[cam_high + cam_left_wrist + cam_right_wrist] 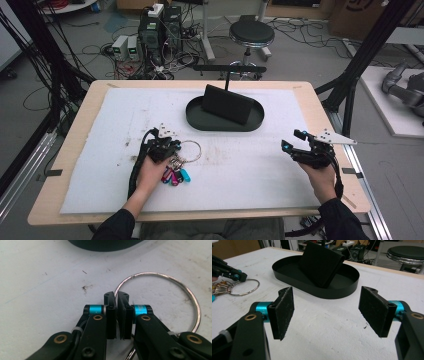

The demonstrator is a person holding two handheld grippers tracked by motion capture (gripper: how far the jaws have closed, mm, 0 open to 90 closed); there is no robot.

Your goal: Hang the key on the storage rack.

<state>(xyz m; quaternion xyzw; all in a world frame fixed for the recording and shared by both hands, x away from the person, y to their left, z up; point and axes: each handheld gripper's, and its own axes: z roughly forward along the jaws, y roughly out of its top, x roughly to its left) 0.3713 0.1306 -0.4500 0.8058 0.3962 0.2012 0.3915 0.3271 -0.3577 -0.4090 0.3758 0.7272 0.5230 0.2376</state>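
The left gripper (116, 298) is clamped on the key ring (160, 277) at centre frame, not yet lifted. The right gripper (327, 312) stands apart, idle; carrying to the black tray (197, 122) likely remains.

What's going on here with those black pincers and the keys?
A person at a table holds a pincer-like gripper in each hand. The left gripper has shut on the big metal key ring, whose keys lie on the white mat. The right gripper hangs open with nothing in it, near a black oval tray.
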